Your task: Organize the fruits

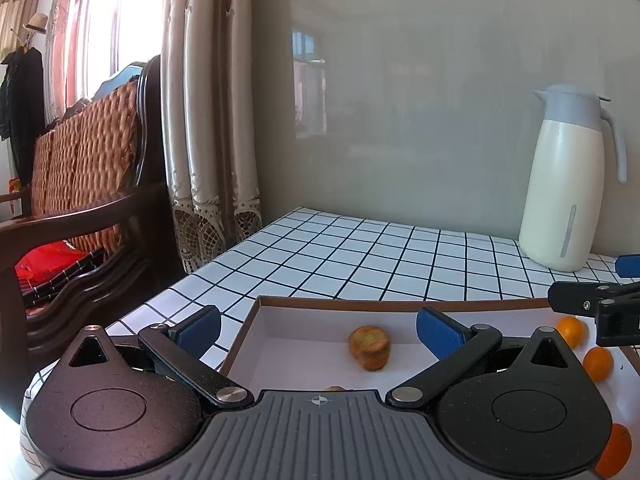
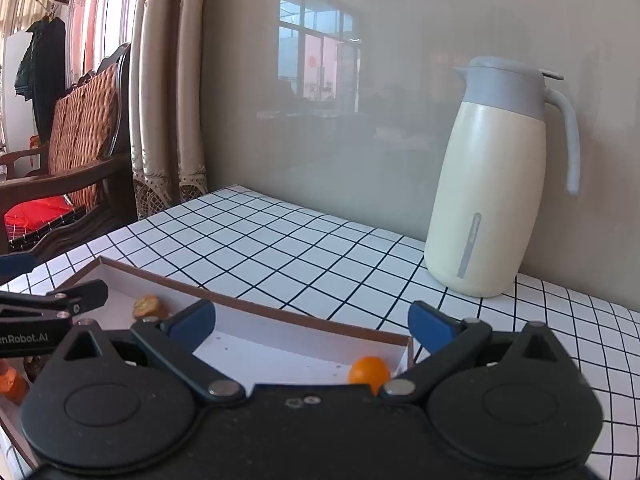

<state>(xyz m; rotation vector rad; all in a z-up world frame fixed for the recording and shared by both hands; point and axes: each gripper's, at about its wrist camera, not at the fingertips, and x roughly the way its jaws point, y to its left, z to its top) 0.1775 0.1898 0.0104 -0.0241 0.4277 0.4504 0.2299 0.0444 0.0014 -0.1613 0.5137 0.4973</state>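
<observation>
1. Left gripper [image 1: 318, 330]: jaws wide apart, nothing between the pads, hovering over the near left part of the box [image 1: 320, 305].
2. Right gripper [image 2: 312, 326]: jaws wide too, empty, over the right end of the box [image 2: 280, 316].
3. Box: shallow, white inside, brown rim, sits on the black-grid white table [image 1: 360, 256].
4. Brownish round fruit [image 1: 370, 348] lies on the box floor, ahead of the left gripper between its blue pads [image 1: 438, 332] but not touched. Same fruit in the right view at the box's far left corner [image 2: 147, 306].
5. Two small oranges [image 1: 572, 330] [image 1: 598, 363] lie in the right part of the box, close together, under the right gripper's tip.
6. One small orange [image 2: 368, 372] sits in the box's right corner, partly hidden by the right gripper's body.
7. More orange fruit at the edges [image 1: 614, 454] [image 2: 14, 386], cut off, can't tell exactly what.
8. Cream jug [image 2: 492, 184] with grey lid stands upright at the back right of the table, by the wall, well apart from the box.
9. Curtain [image 1: 208, 120] and wicker chair [image 1: 84, 160] off to the left of the table.
</observation>
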